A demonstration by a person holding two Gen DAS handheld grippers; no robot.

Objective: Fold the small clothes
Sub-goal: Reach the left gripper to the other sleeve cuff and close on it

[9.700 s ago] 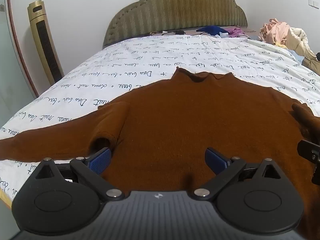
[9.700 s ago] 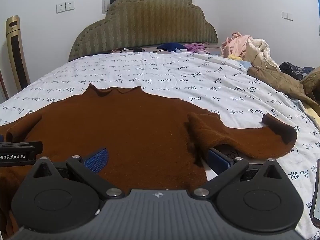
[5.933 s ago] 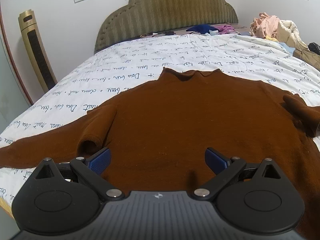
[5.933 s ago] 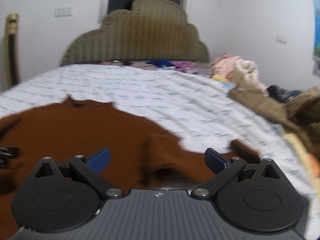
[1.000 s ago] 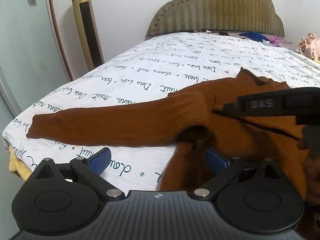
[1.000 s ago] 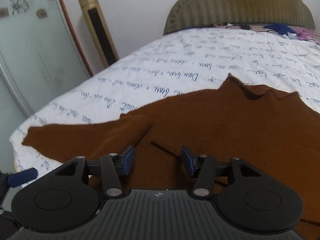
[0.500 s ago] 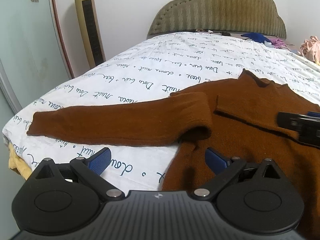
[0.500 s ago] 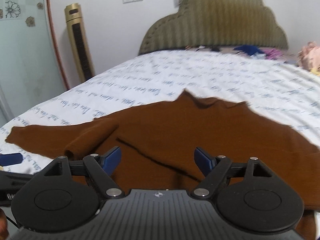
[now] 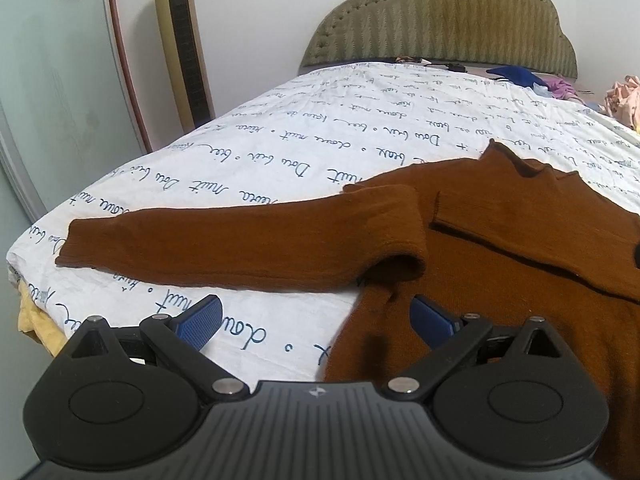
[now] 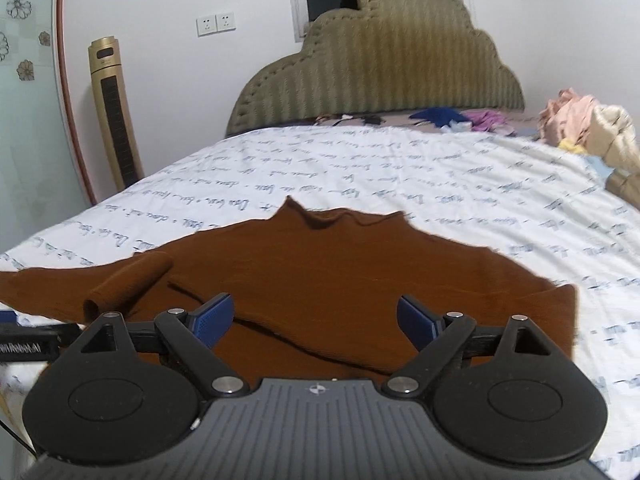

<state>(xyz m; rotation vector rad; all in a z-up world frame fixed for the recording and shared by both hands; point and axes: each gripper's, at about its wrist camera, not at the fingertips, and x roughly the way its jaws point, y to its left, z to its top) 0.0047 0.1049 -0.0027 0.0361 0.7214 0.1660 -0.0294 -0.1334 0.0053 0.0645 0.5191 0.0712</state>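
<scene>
Brown sweater point(image 10: 340, 276) flat on bed point(image 10: 440, 168); both tools gape, empty, right point(image 10: 315, 318) just widened. Risk: 9 o'clock sleeve point(image 9: 240, 248) bunches if dragged.

The bed point(image 10: 460, 184) has open sheet between the brown sweater point(image 10: 340, 276) and the headboard point(image 10: 376, 76), a clear lane across its middle. The sweater covers the near edge; its left sleeve point(image 9: 240, 244) stretches flat toward the left edge, with bare sheet in front of it and beyond it. Near the headboard, scattered garments point(image 10: 460, 118) block the far edge, and a heap of clothes point(image 10: 588, 128) fills the far right corner. Off the left edge, a gold tower fan point(image 9: 182, 40) stands against the wall, beside a glass panel point(image 9: 52, 92).
</scene>
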